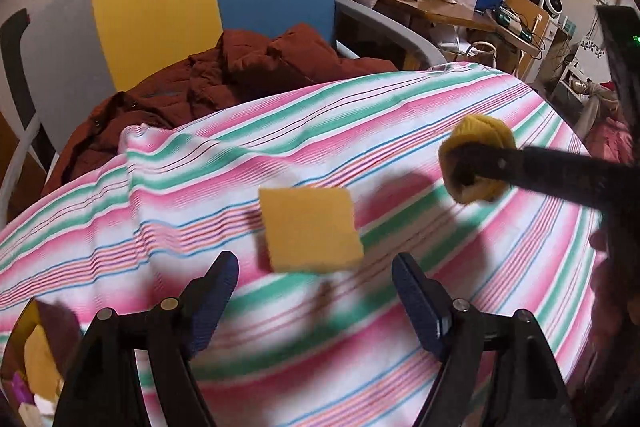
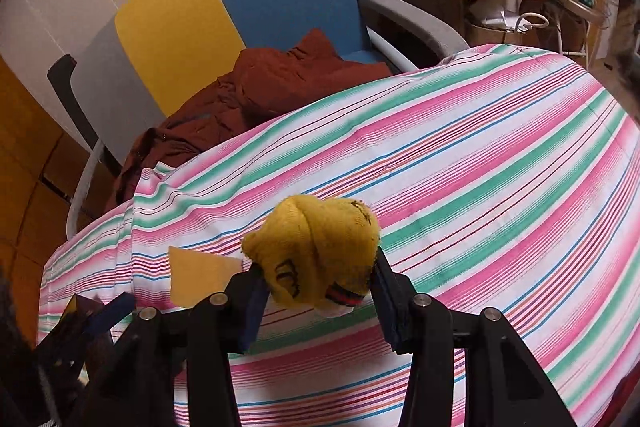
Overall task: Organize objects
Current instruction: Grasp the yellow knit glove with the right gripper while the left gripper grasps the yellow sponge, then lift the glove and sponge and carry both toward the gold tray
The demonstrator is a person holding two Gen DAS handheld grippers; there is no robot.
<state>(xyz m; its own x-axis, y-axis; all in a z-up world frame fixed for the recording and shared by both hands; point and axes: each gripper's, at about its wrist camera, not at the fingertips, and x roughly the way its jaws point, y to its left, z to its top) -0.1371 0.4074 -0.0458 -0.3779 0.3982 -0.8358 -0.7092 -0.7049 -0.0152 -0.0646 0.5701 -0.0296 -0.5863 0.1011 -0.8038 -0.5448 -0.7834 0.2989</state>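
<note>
My left hand-held gripper (image 1: 314, 285) is wide open, yellow sponge (image 1: 310, 229) dead ahead; right hand-held gripper (image 2: 318, 291) is clamping the sock ball (image 2: 316, 255).

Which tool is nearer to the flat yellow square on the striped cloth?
Left. The left tool is open right in front of the yellow square. The right tool, shut on the balled yellow sock, is off to the square's right.

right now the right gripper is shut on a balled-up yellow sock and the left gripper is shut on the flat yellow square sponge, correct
Not quite. The right gripper is shut on the balled-up yellow sock, but the left gripper is open. In the left wrist view, the flat yellow square sponge sits blurred between and beyond its spread fingers, not clamped.
</note>
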